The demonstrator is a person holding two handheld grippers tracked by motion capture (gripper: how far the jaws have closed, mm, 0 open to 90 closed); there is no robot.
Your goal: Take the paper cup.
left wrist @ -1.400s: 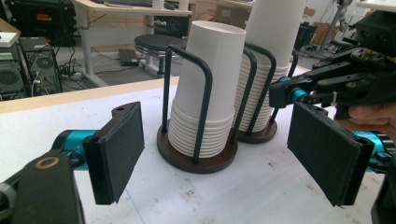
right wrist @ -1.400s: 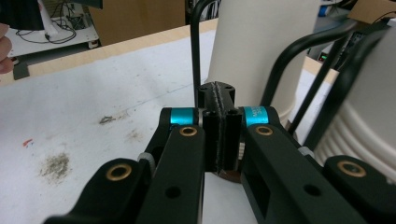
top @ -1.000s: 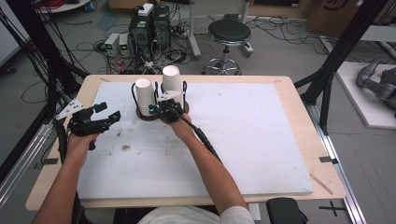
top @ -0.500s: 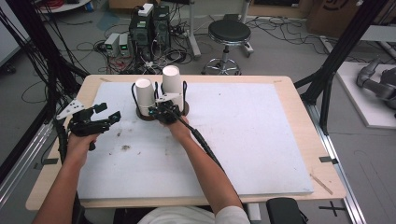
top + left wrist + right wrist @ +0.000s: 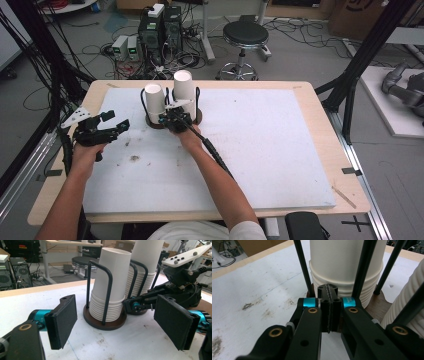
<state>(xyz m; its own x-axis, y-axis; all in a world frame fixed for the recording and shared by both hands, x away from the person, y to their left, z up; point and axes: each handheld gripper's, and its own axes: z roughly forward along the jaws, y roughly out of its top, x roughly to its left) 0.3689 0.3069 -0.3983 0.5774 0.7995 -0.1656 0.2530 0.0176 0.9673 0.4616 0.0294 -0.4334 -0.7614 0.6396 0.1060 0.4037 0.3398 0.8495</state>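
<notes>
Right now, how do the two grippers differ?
The left gripper is open, its pads wide apart; the right gripper is shut with nothing between its pads. The left hangs over bare table, apart from the cup stacks; the right sits against the rack's base, by the cups. Both are black and hand-held.

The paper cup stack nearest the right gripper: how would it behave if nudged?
The paper cup stack is probably light and thin-walled, so it may dent. Black wire posts around it should keep it from tipping. The right gripper, jaws shut, sits at its base.
</notes>
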